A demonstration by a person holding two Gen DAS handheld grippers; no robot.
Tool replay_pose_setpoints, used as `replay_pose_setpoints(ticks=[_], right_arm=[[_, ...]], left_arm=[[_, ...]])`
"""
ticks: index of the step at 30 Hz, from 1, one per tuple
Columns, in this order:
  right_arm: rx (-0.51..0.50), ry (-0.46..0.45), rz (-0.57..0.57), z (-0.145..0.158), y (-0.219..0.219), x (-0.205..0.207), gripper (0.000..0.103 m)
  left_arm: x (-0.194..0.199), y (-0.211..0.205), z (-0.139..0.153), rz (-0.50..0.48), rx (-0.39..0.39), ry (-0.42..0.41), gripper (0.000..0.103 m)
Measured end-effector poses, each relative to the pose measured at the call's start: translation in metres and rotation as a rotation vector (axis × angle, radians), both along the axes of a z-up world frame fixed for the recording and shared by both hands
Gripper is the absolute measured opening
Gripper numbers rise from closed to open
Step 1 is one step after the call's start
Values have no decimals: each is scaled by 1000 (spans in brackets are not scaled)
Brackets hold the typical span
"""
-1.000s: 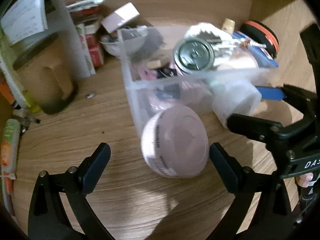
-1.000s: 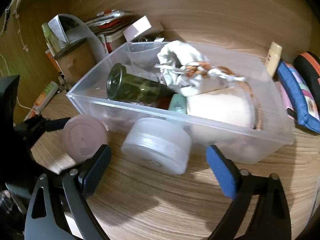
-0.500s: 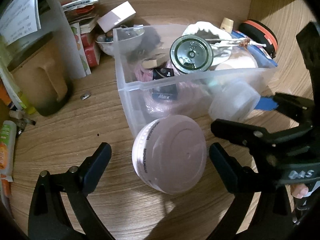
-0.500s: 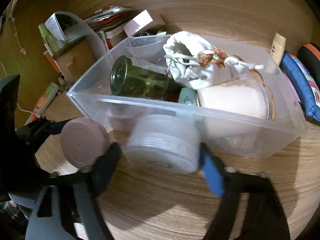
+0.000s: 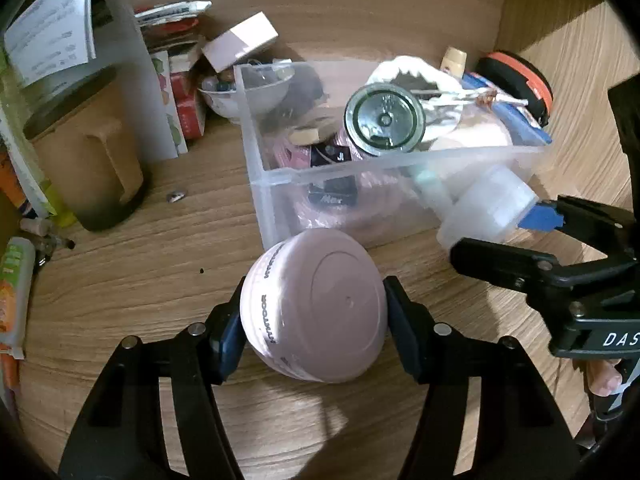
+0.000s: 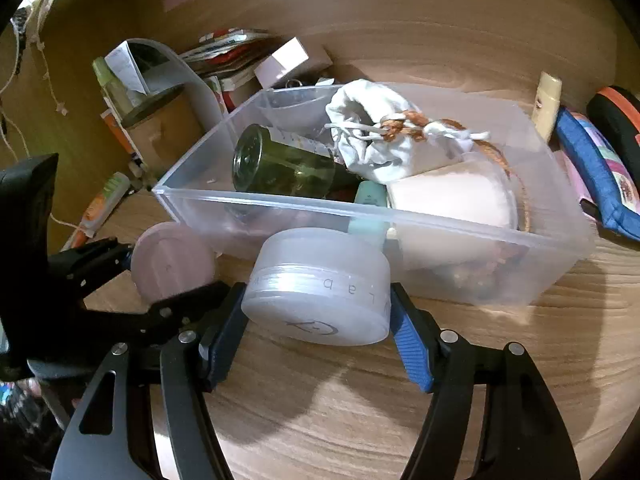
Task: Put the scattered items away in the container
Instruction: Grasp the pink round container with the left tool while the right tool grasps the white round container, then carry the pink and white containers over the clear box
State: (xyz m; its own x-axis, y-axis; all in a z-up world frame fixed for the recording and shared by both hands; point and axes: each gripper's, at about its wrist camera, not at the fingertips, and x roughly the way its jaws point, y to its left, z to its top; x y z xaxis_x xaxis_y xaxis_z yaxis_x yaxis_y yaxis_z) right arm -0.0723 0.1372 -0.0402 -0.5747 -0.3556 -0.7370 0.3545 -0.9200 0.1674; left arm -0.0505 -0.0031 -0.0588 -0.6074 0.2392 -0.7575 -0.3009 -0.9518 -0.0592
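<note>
- Wooden surface [image 5: 120, 300] carries a clear container [image 5: 360, 160].
- Since a second ago, left hand-held gripper [image 5: 314, 320] is closing on pink jar [image 5: 320, 308], lower centre.
- Right hand-held gripper [image 6: 316, 316] pinches white jar [image 6: 320, 292]; both seem ready for lifting in.

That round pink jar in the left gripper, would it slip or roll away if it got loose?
The pink jar looks smooth and rounded, and the left gripper, jaws closing, has it only at two spots on its curved side, so it may slip. It sits tilted, so freed on the wooden table it would probably roll. It looks rigid.

2 jars [image 6: 320, 292] before the container [image 6: 280, 204]
</note>
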Motion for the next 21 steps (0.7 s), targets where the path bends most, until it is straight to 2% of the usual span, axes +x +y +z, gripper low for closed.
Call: replay_pose_setpoints(ticks=[12, 21], right_arm=[[-1, 105, -14, 21, 22, 30, 65], [-20, 159, -28, 34, 46, 37, 65]], left_arm=[[14, -11, 10, 94, 13, 47, 62], [32, -6, 40, 125, 45, 111, 62]])
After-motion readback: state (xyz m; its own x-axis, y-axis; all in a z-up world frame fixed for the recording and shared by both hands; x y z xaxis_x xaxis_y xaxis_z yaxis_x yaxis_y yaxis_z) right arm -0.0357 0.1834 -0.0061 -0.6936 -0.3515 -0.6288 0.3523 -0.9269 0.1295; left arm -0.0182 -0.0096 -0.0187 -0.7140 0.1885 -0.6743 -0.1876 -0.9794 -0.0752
